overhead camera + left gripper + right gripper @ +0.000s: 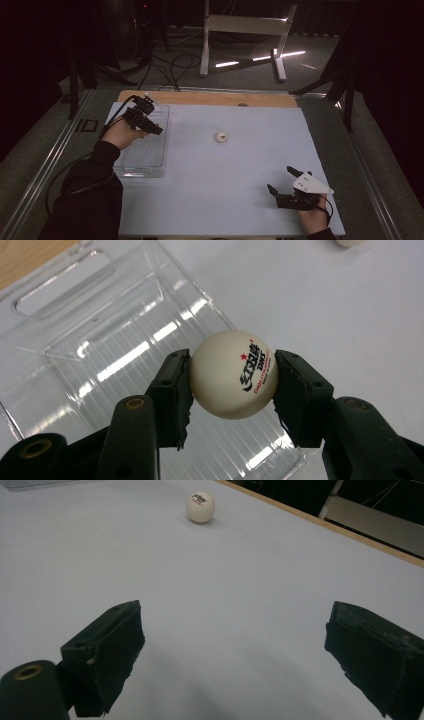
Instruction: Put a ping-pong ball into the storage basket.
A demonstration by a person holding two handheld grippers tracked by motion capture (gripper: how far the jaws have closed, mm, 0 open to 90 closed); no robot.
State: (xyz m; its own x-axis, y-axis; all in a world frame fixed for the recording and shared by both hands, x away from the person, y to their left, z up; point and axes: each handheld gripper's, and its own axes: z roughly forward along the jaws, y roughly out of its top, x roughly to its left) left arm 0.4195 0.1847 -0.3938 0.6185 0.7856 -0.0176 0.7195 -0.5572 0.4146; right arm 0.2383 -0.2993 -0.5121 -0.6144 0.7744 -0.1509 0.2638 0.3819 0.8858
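Observation:
My left gripper is shut on a white ping-pong ball with red and black print, held above a clear plastic box. From above, that gripper hangs over the box at the table's left side. A second white ball lies alone near the middle of the pale table, and it sits far ahead in the right gripper view as a small ball. My right gripper rests near the front right corner, jaws wide apart, nothing between them.
The pale mat covers the table, with a wooden strip along its far edge. Beyond the table stand a white frame and cables on a dark floor. A metal rail runs along the left side.

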